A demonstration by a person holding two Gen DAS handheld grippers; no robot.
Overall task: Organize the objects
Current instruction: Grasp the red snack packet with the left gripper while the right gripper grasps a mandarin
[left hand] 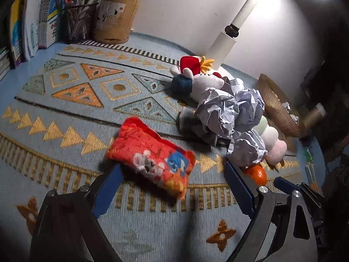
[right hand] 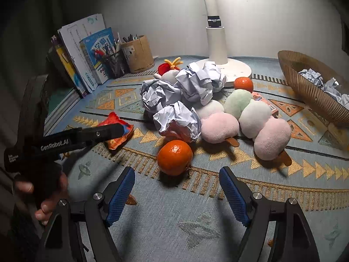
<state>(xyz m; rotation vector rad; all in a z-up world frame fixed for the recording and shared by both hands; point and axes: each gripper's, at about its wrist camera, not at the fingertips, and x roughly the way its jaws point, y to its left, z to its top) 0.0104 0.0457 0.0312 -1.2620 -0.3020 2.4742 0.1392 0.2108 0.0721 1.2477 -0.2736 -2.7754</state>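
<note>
An orange plush pillow point(left hand: 150, 152) lies on the patterned mat, its near end between the blue pads of my left gripper point(left hand: 172, 167), which stands open and does not touch it. In the right wrist view an orange point(right hand: 174, 157) sits just ahead of my right gripper point(right hand: 177, 171), also open, pads apart from the fruit. Behind it is a heap of crumpled paper balls point(right hand: 176, 120), two dango plush skewers point(right hand: 257, 120) and a white plush toy point(left hand: 205, 80) with a red hat. A hand point(right hand: 43, 196) holds the left gripper point(right hand: 98, 134) over the pillow point(right hand: 122, 134).
A woven basket point(right hand: 309, 91) with crumpled paper stands at the right. A white lamp base point(right hand: 237, 72) and a second orange point(right hand: 243, 84) are at the back. Books point(right hand: 80, 54), a mesh pen cup point(left hand: 78, 21) and a cardboard pen holder point(left hand: 115, 19) line the back left.
</note>
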